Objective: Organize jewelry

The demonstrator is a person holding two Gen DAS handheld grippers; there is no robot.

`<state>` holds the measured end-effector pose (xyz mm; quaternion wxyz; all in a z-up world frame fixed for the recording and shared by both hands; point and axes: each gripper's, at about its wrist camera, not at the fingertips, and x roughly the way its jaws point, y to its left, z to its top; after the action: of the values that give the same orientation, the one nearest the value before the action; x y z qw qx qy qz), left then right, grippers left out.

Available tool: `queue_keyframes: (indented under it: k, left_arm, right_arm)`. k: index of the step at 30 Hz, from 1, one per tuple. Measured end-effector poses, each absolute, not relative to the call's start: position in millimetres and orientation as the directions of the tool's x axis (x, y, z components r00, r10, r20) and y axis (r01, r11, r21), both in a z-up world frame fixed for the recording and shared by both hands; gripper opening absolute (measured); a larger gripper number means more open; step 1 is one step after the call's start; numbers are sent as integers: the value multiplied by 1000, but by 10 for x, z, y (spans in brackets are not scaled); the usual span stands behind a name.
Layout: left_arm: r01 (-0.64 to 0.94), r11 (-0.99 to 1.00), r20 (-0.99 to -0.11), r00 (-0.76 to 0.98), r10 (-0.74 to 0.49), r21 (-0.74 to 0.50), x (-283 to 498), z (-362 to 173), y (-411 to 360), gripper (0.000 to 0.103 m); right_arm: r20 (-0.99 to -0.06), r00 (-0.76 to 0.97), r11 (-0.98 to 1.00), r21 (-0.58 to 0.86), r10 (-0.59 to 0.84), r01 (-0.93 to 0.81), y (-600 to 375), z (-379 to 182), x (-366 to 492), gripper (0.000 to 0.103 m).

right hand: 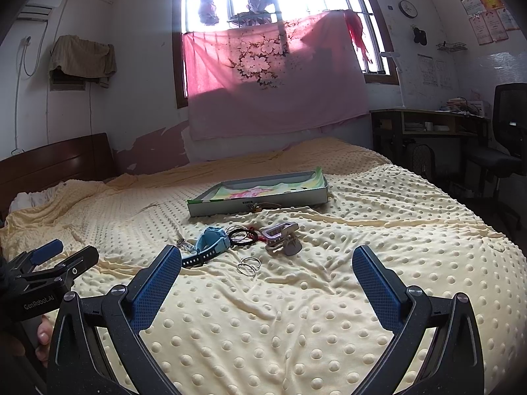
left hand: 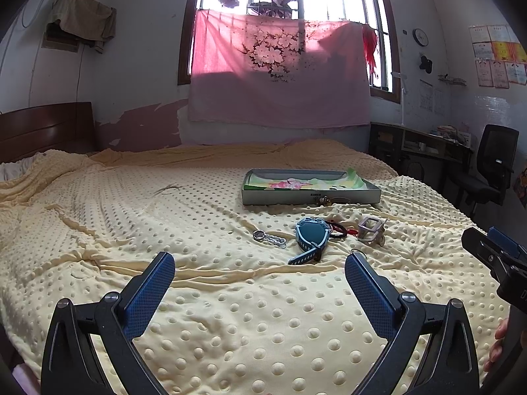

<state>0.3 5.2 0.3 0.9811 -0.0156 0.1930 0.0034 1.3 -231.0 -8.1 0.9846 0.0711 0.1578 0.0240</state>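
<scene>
Left wrist view: left gripper point(left hand: 260, 268) fingers spread wide, holding nothing. Blue watch point(left hand: 309, 235), chain w/ ring point(left hand: 269, 238), silver clip point(left hand: 370, 228) lie loose on yellow blanket point(left hand: 164, 217), near side of tray point(left hand: 309, 189).

Right wrist view: right gripper point(right hand: 266, 261) also spread, empty; ring pair point(right hand: 248, 266) just beyond. Tray looks w/o jewelry, so task barely begun.

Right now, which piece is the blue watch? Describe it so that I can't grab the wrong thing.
On the yellow blanket, find the flat tray; the jewelry lies just in front of it. The watch is at the cluster's left side, beside the dark bangles. It alone has a chunky light-blue case and a dark strap.
</scene>
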Motion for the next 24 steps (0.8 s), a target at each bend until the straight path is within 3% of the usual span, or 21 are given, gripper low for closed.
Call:
queue_keyframes:
  k: [24]
  left_arm:
    - [-13,1000,-377,926,2,-28,-1,-1,48,103]
  right_arm:
    - [-308,949,988,150,72,-26,-2307,-91,5,102]
